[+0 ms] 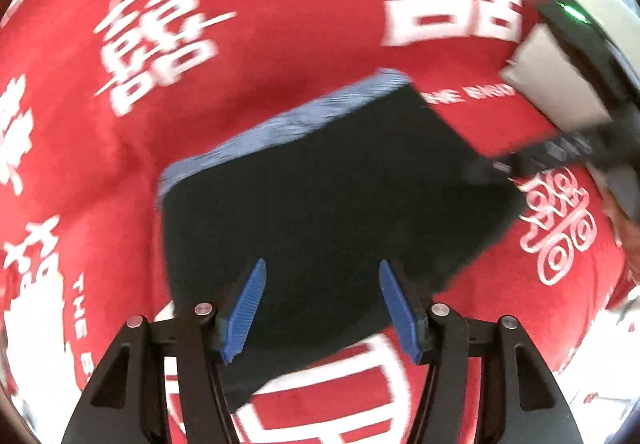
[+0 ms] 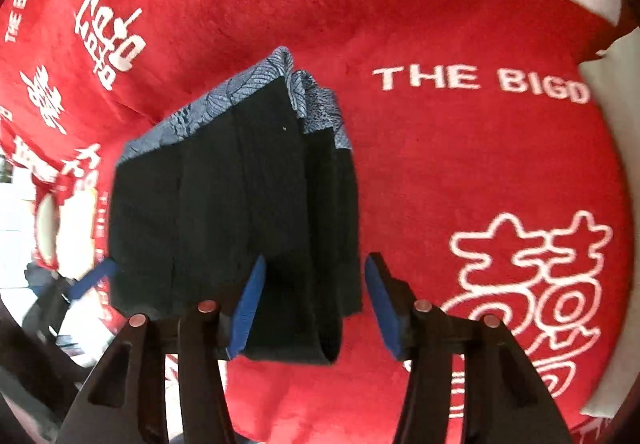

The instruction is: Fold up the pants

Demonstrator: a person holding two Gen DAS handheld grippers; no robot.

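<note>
- Gaping wide in the left wrist view, the left gripper (image 1: 322, 308) holds nothing; its blue fingers (image 1: 246, 318) stand well apart above the near edge of the pants (image 1: 320, 204).
- Just ahead of those fingers the pants lie as a folded dark bundle on the red blanket (image 1: 260, 4), filling the space between and beyond the tips.
- Farther ahead, a blue patterned band (image 1: 280, 124) runs along the bundle's far edge.
- Ahead and to the right, the right gripper (image 1: 492, 168) reaches in at the bundle's right corner; that part is blurred, so contact cannot be told there.
- In the right wrist view, the right gripper (image 2: 314, 302) is spread wide too, with the near folded end of the pants (image 2: 240, 204) lying between its blue pads (image 2: 250, 312), nearer the left one; neither pad clearly presses the cloth.
- Ahead of it, the stacked dark layers run away to the patterned band (image 2: 256, 84) at the far end.
- Beyond and to the right, the blanket (image 2: 460, 164) carries white lettering (image 2: 480, 82).
- At the left rim, a blue finger (image 2: 94, 276) of the left gripper touches the bundle's edge.
</note>
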